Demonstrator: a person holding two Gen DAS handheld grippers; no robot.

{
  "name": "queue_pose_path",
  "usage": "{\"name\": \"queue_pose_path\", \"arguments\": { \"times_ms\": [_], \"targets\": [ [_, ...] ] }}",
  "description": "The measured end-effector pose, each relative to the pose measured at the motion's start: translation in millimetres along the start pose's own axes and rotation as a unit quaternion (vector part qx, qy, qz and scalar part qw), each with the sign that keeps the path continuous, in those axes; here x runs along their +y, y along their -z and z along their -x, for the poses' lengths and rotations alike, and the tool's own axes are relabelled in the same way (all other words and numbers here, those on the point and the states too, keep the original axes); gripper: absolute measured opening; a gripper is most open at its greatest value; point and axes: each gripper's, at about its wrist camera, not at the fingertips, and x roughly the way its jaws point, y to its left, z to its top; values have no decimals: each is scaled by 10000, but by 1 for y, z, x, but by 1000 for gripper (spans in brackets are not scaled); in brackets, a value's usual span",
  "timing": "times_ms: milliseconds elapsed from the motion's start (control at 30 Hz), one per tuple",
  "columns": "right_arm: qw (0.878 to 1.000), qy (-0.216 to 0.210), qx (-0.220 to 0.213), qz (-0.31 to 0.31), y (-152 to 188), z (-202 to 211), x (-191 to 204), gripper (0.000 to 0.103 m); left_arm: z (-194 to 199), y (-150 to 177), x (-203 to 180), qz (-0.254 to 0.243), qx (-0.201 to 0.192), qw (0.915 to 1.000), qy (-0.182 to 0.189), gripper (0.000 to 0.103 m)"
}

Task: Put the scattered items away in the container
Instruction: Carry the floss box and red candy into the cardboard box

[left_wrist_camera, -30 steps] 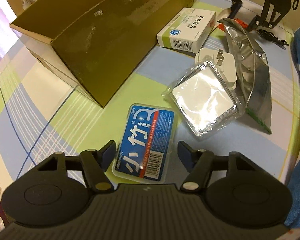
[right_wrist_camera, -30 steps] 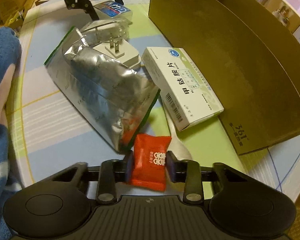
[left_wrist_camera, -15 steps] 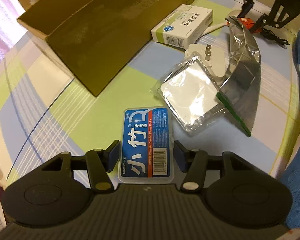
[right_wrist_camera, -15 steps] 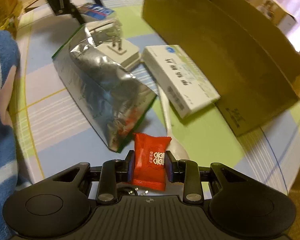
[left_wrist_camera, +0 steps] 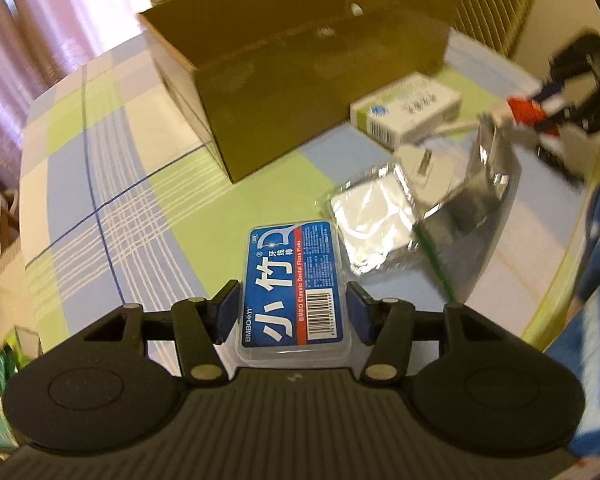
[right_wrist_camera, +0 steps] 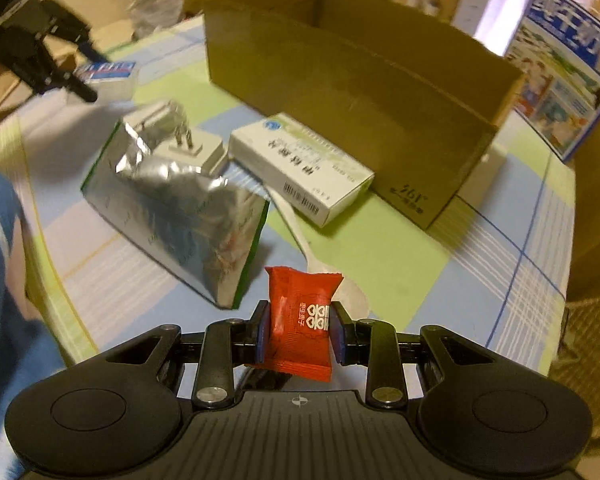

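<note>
My left gripper [left_wrist_camera: 294,312] is shut on a blue floss pick box [left_wrist_camera: 292,284] and holds it above the checked table. My right gripper [right_wrist_camera: 300,330] is shut on a red candy packet [right_wrist_camera: 302,324], lifted off the table. The open brown cardboard box [left_wrist_camera: 284,92] stands ahead; in the right wrist view it [right_wrist_camera: 352,84] is ahead and to the right. On the table lie a white medicine box [right_wrist_camera: 300,168], a white plug adapter [right_wrist_camera: 194,148], a silver foil bag [right_wrist_camera: 180,212], a white spoon [right_wrist_camera: 320,264] and a clear-wrapped square pack [left_wrist_camera: 372,220].
The table's curved edge [right_wrist_camera: 556,320] runs close on the right, with a wicker basket [right_wrist_camera: 592,336] beyond it. A printed carton [right_wrist_camera: 560,76] stands behind the cardboard box. A blue sleeve [left_wrist_camera: 596,280] is at the right in the left wrist view.
My left gripper closed on the floss pick box and lifted it. My right gripper rose with the candy packet. Both views have tilted up toward the cardboard box.
</note>
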Motion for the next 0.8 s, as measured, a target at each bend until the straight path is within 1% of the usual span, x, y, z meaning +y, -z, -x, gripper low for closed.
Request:
{"name": "queue_pose_path", "arguments": {
  "times_ms": [100, 233, 333, 433, 567, 800],
  "targets": [
    [9997, 67, -156, -197, -5, 10, 0, 28, 11, -3, 0, 362, -118, 9993, 5, 51],
    [9974, 167, -398, -580, -19, 27, -3, 28, 24, -12, -3, 674, -261, 9974, -32, 51],
    [9935, 219, -607, -939, -34, 39, -9, 28, 32, -22, -5, 868, -399, 9954, -88, 51],
    [9882, 239, -837, -1259, -53, 50, -18, 28, 40, -37, -5, 998, -593, 9931, -169, 51],
    [9813, 215, -1123, -1547, -82, 63, -28, 28, 48, -61, -5, 1137, -841, 9898, -188, 51],
    [9750, 259, -1468, -1647, -138, 65, -44, 28, 49, -110, 5, 1377, -1185, 9831, -242, 51]
  ]
}}
